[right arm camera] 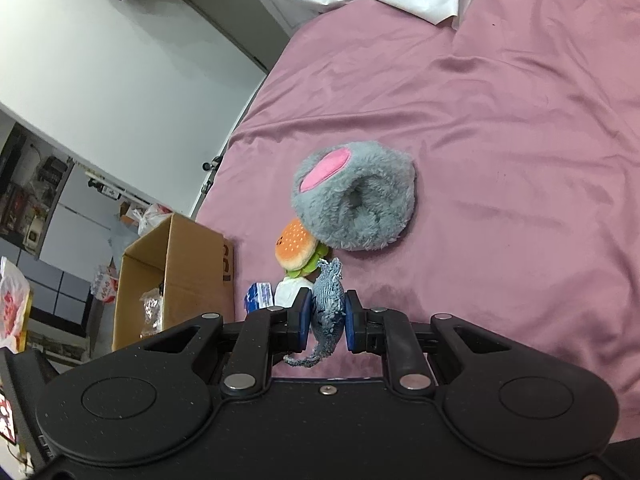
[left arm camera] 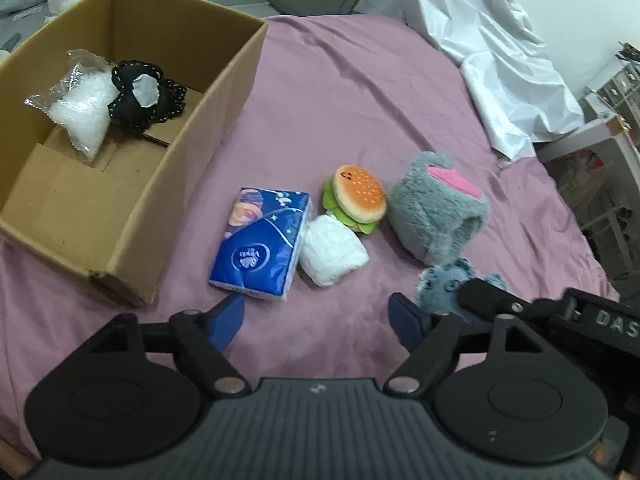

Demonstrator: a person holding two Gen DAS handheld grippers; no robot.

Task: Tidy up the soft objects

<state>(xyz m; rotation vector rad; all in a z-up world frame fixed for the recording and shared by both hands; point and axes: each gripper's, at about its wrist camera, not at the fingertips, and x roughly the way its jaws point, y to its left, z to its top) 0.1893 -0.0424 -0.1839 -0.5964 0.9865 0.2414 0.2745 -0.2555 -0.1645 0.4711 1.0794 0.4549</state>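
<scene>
My right gripper (right arm camera: pixel 327 322) is shut on a small blue-grey fuzzy toy (right arm camera: pixel 329 308), held above the pink bedspread; the toy also shows in the left wrist view (left arm camera: pixel 448 284). My left gripper (left arm camera: pixel 316 318) is open and empty, just in front of a blue tissue pack (left arm camera: pixel 260 244). Next to the pack lie a white soft bundle (left arm camera: pixel 334 254), a burger plush (left arm camera: pixel 356 196) and a grey fluffy plush with a pink patch (left arm camera: pixel 438 208). An open cardboard box (left arm camera: pixel 208 128) at the left holds a clear bag of white bits (left arm camera: pixel 82 104) and a black fabric piece (left arm camera: pixel 144 96).
The pink bedspread (right arm camera: pixel 500 128) covers the whole surface. A white sheet (left arm camera: pixel 492 40) is heaped at the far right. Shelves and clutter (right arm camera: pixel 36 192) stand beyond the bed's edge.
</scene>
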